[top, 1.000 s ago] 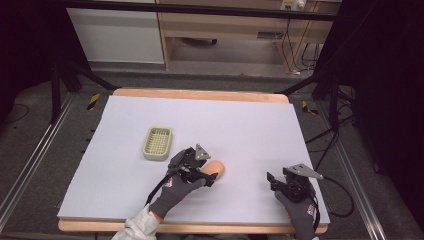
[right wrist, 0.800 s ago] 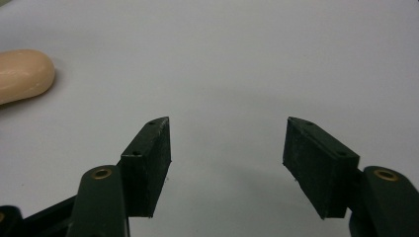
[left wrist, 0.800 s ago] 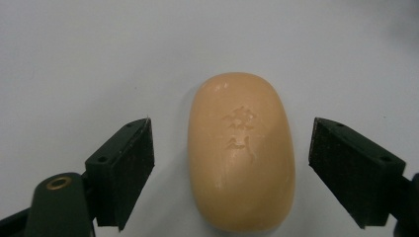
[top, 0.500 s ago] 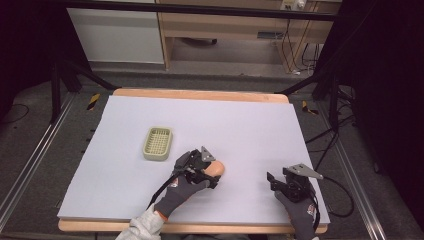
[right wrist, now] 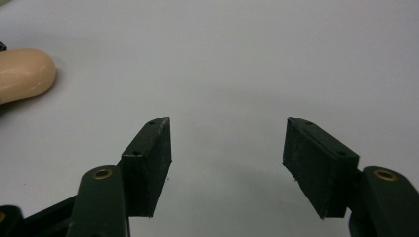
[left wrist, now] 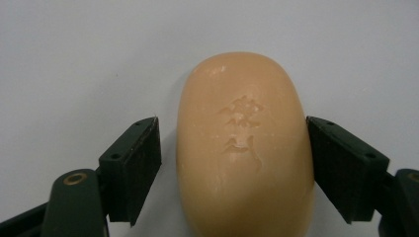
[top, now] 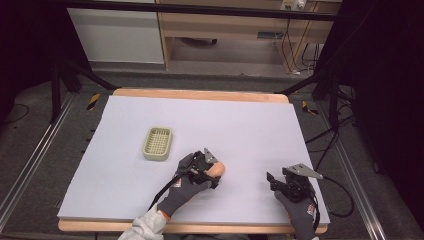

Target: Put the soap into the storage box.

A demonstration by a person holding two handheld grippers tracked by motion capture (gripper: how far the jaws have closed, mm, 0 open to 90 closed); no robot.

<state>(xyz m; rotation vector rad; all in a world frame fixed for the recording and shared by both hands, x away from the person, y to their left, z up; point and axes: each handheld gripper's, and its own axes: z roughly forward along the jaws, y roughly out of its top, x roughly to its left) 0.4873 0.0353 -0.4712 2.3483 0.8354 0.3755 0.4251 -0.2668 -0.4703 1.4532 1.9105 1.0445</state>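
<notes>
We see the left hand (top: 186, 187), gloved, coming in from the bottom edge of the high view w/ forearm angled up and to the right, holding the left tongs (left wrist: 232, 163) low over the table (top: 250, 125) near its front middle. Right hand (top: 299, 210) sits at the front right corner, its right tongs (right wrist: 227, 143) pointing away from the person, well apart from the left. In the left gripper view we look along the jaws: the soap bar (left wrist: 244, 148), peach-coloured w/ stamped characters on top, lies flat on the table lengthwise between them. The jaws have just been closing w/ the bar between them; the right-hand pad looks to touch the bar's side, the left-hand pad is just beside it w/ a thin strip of table showing, so we read the left tongs as not clamped yet. Right tongs are released, jaws spread wide over bare table, nothing between; the bar's end shows at the far left of the right gripper view. A pale green basket (top: 158, 143) sits on the table, near the bar, up and to the left.
</notes>
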